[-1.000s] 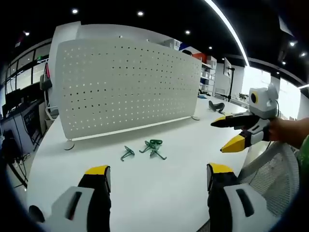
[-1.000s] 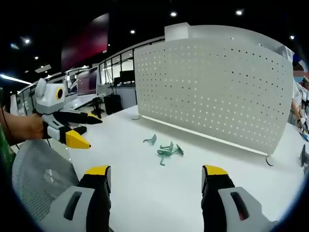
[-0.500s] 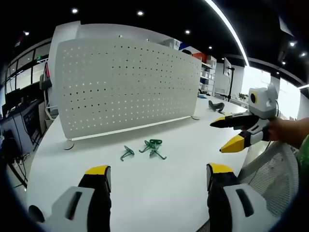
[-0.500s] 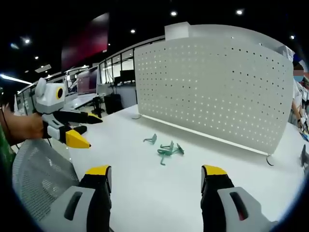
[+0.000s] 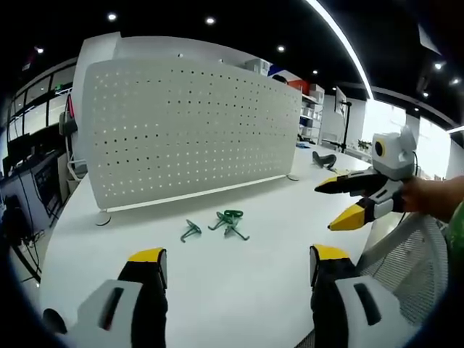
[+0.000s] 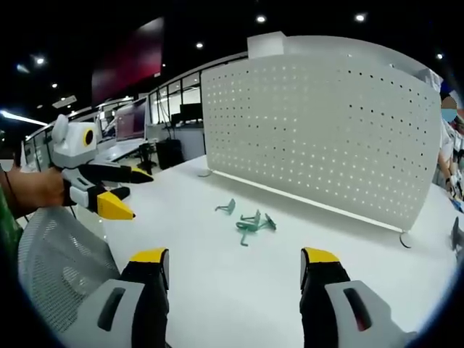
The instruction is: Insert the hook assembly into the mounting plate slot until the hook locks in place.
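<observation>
A white perforated mounting plate (image 5: 188,127) (image 6: 319,130) stands upright on feet across the white table. In front of it lie several small green hooks: a cluster (image 5: 230,222) (image 6: 252,225) and a single one (image 5: 191,230) (image 6: 227,209) apart from it. My left gripper (image 5: 235,262) is open above the near table edge, well short of the hooks, nothing between its jaws. My right gripper (image 6: 230,261) is open too, also empty and short of the hooks. Each gripper appears in the other view, held by a hand: right gripper (image 5: 346,201), left gripper (image 6: 123,192), both open.
A grey mesh chair back (image 5: 406,246) (image 6: 58,254) sits between the two grippers at the table's near edge. Desks with monitors (image 6: 138,123) stand behind. A dark object (image 5: 324,159) lies on the far table. A person (image 6: 446,156) stands behind the plate at right.
</observation>
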`<state>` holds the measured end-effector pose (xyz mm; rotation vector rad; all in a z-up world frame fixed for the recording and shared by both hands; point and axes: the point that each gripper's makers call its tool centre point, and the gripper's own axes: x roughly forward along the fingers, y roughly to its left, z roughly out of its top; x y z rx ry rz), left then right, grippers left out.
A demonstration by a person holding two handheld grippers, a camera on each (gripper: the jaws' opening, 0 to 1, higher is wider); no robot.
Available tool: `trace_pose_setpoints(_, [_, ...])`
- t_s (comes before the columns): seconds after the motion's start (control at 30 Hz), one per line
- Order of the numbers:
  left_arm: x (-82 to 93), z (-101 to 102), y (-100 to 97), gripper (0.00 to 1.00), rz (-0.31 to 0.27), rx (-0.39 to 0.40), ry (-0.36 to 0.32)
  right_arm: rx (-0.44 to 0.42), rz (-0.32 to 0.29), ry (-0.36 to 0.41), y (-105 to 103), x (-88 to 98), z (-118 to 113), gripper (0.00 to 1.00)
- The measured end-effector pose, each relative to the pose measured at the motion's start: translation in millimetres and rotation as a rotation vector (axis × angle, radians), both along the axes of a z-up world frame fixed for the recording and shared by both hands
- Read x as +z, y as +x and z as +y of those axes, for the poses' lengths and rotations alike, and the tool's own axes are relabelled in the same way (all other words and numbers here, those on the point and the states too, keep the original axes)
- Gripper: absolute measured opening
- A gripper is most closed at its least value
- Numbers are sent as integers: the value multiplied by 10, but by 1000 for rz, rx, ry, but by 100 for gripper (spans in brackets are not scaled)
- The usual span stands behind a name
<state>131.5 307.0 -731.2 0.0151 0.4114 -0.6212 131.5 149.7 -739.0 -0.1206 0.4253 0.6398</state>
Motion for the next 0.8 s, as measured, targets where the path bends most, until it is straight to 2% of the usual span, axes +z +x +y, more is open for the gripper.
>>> trace_pose_setpoints(0.8, [4, -8, -10, 81, 1, -8, -1, -1, 8, 1, 12, -1, 9, 70])
